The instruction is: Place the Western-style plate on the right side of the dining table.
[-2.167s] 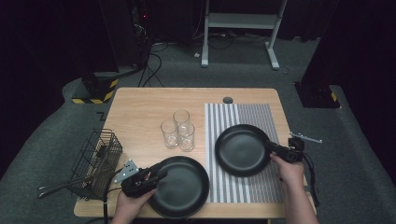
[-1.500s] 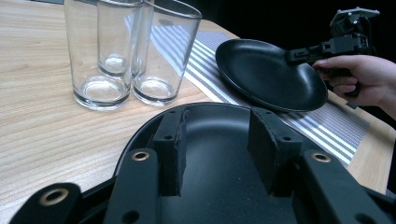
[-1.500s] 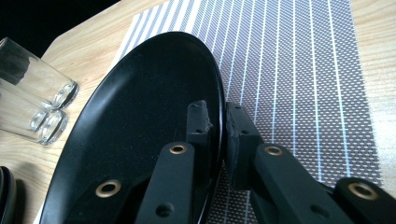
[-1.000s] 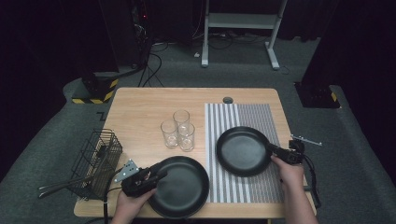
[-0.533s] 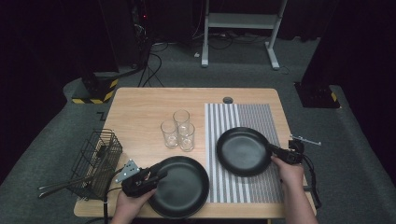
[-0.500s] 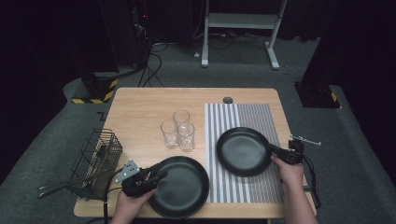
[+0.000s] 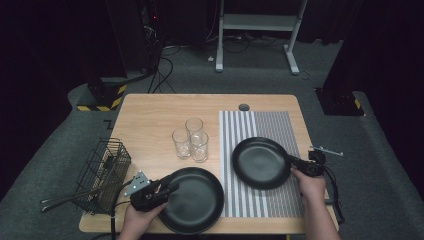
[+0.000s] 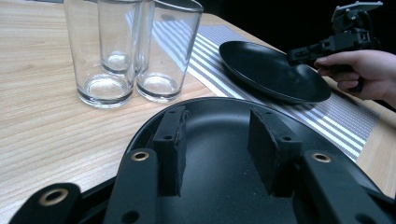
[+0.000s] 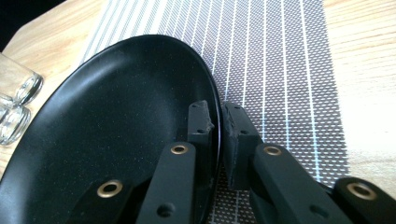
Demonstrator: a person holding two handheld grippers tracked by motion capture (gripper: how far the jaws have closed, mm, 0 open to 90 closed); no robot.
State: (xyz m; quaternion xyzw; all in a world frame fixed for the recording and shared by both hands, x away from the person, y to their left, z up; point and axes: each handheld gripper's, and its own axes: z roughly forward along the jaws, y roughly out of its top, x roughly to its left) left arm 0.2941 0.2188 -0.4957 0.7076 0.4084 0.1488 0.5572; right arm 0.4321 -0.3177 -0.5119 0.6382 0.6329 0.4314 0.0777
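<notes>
**Plates: one pinched by its rim, one waiting under parted fingers**

Plates are what I'm handling, two black ones, each on my side of the tabletop [image 7: 150,115]. My right gripper [image 9: 215,122] has its fingers [image 9: 198,122] clamped on the rim of the right plate [image 7: 260,162], one pad inside the lip and one outside, because a thin edge is the only part of a shallow dish that a pinch can catch. That plate sits over the striped placemat [image 7: 265,125], and from the left gripper view its far edge looks tilted up a little, so I judge it is partly carried by my grip rather than lying flat.

My left gripper [image 8: 219,149] hangs over the near plate [image 7: 192,200] at the tabletop's front edge, its fingers [image 8: 170,149] apart with nothing between the pads but the dish's dark floor below. I keep them open so they can settle astride that rim.

Three empty glasses [image 7: 191,139] stand together in the middle, just beyond the near plate, so any lift should stay low and clear of them. A wire basket [image 7: 102,172] sits at the left edge.
</notes>
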